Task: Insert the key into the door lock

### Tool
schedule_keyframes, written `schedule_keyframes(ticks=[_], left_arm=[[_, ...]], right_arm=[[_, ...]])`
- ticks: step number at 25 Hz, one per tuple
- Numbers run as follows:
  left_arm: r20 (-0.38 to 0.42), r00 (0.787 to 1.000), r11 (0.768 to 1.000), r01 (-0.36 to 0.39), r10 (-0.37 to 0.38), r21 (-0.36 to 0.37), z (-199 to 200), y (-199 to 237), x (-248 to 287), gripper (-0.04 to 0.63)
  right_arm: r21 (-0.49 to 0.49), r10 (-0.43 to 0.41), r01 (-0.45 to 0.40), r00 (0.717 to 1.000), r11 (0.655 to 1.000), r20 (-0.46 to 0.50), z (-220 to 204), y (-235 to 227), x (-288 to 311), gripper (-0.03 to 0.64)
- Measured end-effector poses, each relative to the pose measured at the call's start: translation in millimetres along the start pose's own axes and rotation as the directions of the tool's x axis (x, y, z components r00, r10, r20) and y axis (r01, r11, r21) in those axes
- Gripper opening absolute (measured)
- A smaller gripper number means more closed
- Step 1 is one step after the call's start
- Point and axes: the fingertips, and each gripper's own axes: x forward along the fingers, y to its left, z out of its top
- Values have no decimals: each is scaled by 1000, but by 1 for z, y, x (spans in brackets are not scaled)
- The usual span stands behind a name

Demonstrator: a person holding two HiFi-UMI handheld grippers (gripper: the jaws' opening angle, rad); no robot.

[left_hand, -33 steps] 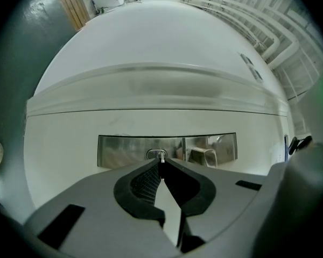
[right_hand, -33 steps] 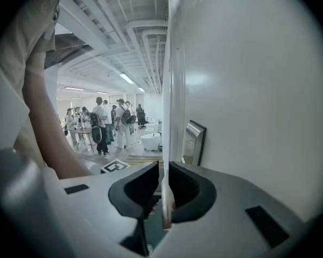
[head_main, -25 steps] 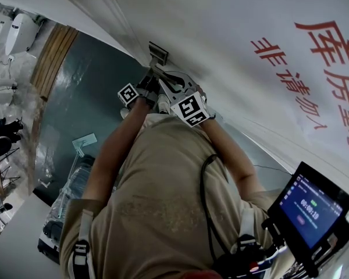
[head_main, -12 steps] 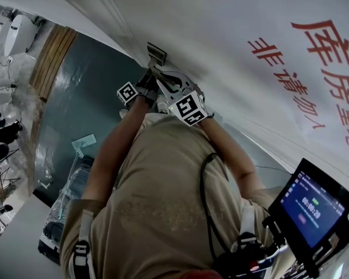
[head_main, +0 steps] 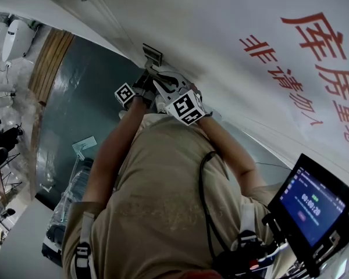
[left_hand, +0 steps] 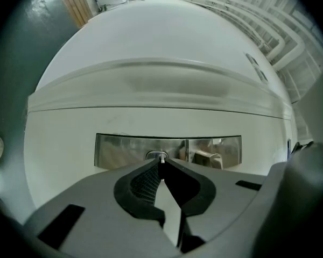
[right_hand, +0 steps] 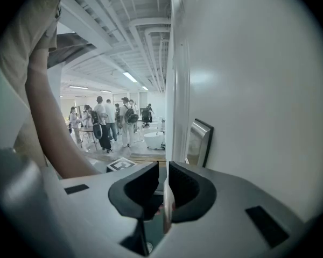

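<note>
Left gripper (left_hand: 161, 163) points square at the white door (left_hand: 70, 136), jaws pinched shut on the key (left_hand: 161, 157). Only the key's small metal tip shows past the jaws. The tip sits right at the keyhole (left_hand: 153, 155), in the middle of a brushed steel lock plate (left_hand: 118, 149); how deep it sits cannot be told. The plate is reflective, with blurred shapes on its right half. Right gripper (right_hand: 161, 179) is angled along the door face, with the same plate seen edge-on just ahead. Its jaws are a narrow slit apart, and a thin pale strip low in the gap is not identifiable. The person's forearm (right_hand: 48, 128) crosses the left of that view, with the left gripper's marker cube (right_hand: 121, 164) just below it. A group of people (right_hand: 105, 120) stands far down the hall. From the head view, large red characters (head_main: 323, 51) run across the door. A lit screen (head_main: 311, 205) sits at lower right and the dark green floor (head_main: 75, 109) is at left.
</note>
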Motion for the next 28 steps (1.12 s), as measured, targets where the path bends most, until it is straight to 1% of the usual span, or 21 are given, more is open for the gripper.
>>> schedule_keyframes(ticks=[1,2,3,6,8,9,10,13,14,15,16,19,20,21,22,24,26,28], left_arm=[[1,1000,1000,0,0,-7,0,1,0,34],[-4,1000,1000,-3,3,2,0,1,0,34],[-13,1000,1000,-11,11,26,0,1,1,34],[-50,998,991,-36,42,128,0,1,3,35],[-52,997,987,-45,54,153,-1,0,4,35],[-46,997,987,-49,57,150,-1,0,5,35],[-39,998,990,-48,53,131,-1,0,5,35],[-17,999,999,-27,28,27,0,1,5,34],[-19,999,1000,-27,27,6,0,2,5,34],[-28,999,1000,-28,28,4,1,3,6,34],[-43,999,999,-30,31,23,1,3,7,35],[-89,995,990,-41,53,133,3,0,11,38],[-90,994,986,-46,61,159,5,0,11,50],[-85,994,983,-52,68,175,7,1,9,96],[-74,994,981,-61,76,186,9,2,5,144],[-45,994,974,-86,97,209,15,6,-11,183],[-4,993,960,-116,121,255,26,7,-36,184],[55,989,937,-146,136,317,42,0,-62,184]], right_arm=[[0,1,-1,1000,1000,-1,0,1,0,61],[0,2,-2,1000,1000,-3,0,2,1,61],[1,3,-3,1000,1000,-4,-1,3,2,61],[1,11,-11,1000,1000,-9,-1,7,4,61],[-4,17,-17,1000,1000,-10,-1,11,5,61],[-6,20,-20,1000,1000,-10,-1,12,6,61],[-7,21,-21,1000,1000,-11,-1,14,6,61],[-7,23,-23,1000,1000,-14,-3,17,7,61],[-6,23,-23,1000,1000,-15,-3,18,7,61],[-5,23,-23,1000,1000,-16,-3,19,8,61],[-3,24,-24,1000,1000,-17,-2,21,9,61],[5,26,-26,1000,1000,-17,1,25,10,61],[4,26,-26,1000,1000,-14,1,25,10,61],[0,27,-27,1000,1000,-10,0,25,10,61],[-2,27,-27,1000,1000,-7,0,25,10,61],[-3,33,-33,999,999,-1,1,25,10,61],[-17,40,-39,999,999,7,4,27,12,61],[-29,52,-51,999,998,13,7,29,15,61]])
